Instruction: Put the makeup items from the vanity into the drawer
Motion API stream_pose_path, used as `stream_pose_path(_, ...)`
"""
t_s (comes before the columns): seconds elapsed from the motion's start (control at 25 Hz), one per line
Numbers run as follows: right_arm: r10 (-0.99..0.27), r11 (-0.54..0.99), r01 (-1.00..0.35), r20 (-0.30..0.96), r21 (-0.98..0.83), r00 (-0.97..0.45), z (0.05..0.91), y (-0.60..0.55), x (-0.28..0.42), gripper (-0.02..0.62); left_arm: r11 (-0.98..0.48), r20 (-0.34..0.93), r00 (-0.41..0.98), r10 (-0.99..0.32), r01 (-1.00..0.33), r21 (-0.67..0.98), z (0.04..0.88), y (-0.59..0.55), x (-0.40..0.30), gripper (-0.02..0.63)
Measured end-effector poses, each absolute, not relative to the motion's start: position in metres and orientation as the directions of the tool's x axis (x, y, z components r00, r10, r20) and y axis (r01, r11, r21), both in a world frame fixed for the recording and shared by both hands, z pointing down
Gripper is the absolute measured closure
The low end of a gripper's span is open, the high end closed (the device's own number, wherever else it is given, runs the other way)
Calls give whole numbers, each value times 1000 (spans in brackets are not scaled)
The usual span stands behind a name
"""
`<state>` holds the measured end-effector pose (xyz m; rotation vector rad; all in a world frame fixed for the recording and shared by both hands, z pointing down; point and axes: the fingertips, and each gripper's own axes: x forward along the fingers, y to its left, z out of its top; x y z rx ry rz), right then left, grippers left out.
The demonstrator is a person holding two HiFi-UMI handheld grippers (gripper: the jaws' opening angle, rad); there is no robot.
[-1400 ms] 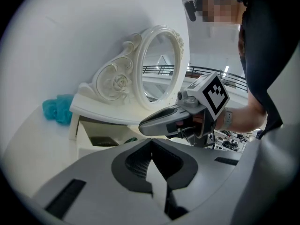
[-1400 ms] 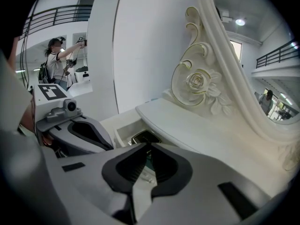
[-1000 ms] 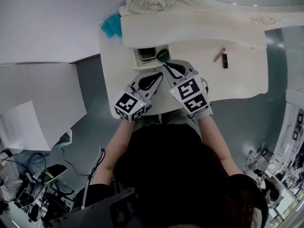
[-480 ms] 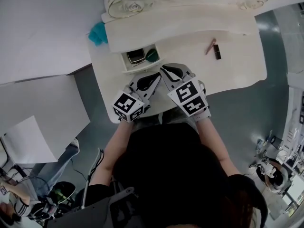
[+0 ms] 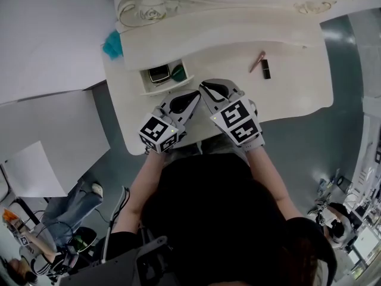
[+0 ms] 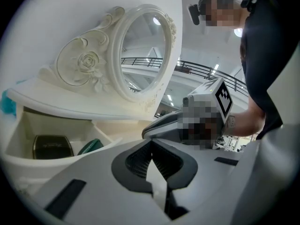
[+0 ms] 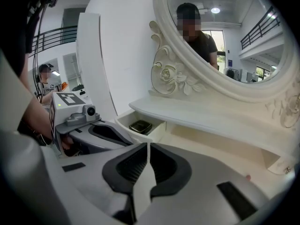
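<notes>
The pink stick [image 5: 257,61] and dark tube [image 5: 266,69] lie to the upper right of the right gripper [image 5: 203,84] — nearer to it than to the left gripper [image 5: 197,94] — and both grippers are closed, empty.

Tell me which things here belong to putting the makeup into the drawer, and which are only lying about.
Job: drawer, holding a compact and a green item; pink stick and dark stick on the vanity.
Lying about: teal thing at the vanity's left edge; mirror.
</notes>
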<state>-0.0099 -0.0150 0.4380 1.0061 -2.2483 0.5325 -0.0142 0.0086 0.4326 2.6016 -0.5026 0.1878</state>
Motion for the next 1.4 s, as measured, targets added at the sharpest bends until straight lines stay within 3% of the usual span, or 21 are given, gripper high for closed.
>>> stream_pose_path(0.56, -482, 682, -726, 692, -88, -537, 445, -27, 72, 563, -789, 241, 897, -371, -442, 427, 439, -3, 70, 594)
stream_pose_path(1.4, -489, 643, -756, 693, -124, -530, 469, -30, 147, 561, -791, 300, 894, -333, -438, 428, 462, -6, 144, 594)
